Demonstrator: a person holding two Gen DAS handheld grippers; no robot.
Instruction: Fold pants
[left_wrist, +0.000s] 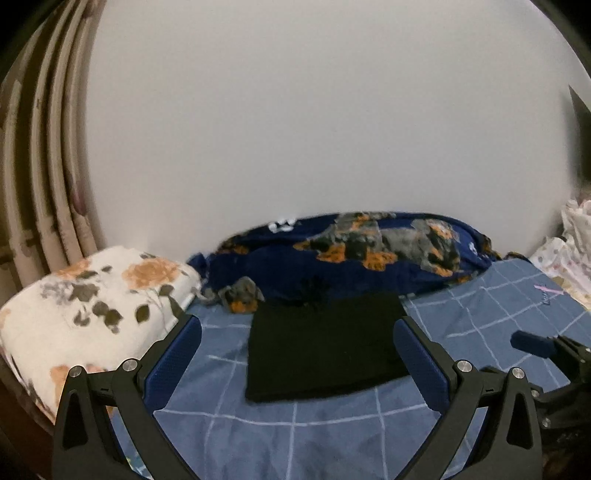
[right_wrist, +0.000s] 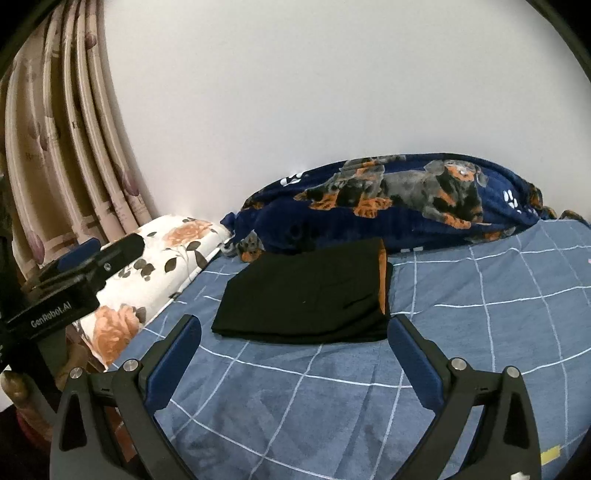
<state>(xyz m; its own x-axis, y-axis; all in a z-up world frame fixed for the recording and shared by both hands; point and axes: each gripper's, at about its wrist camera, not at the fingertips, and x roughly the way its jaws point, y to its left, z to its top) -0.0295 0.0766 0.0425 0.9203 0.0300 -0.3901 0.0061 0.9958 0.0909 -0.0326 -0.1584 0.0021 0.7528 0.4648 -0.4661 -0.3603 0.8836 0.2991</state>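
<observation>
A plain white wall (left_wrist: 314, 122) fills most of both views, with pleated, flower-printed curtains (right_wrist: 70, 147) hanging at its left edge. Below it spreads the bed (right_wrist: 461, 306), covered in a blue sheet crossed by thin white grid lines. Along the far side of the bed, against the wall, lies a bunched navy blanket (right_wrist: 406, 206) printed with dogs and paw marks. To its left, at the bed's corner, sits a folded white blanket (left_wrist: 85, 295) with orange roses and dark leaves. At the right rim of the left wrist view a pale floral cloth (left_wrist: 565, 251) is heaped beside the bed.

The black pants (right_wrist: 303, 295) lie folded into a compact, flat rectangle on the sheet, just in front of the navy blanket and touching its near edge; an orange strip shows along their right side in the right wrist view.

The left gripper (left_wrist: 295, 354) hovers over the sheet just short of the pants, its blue-padded jaws spread wide and holding nothing. The right gripper (right_wrist: 293, 350) does likewise, jaws wide and empty, near the front edge of the pants
</observation>
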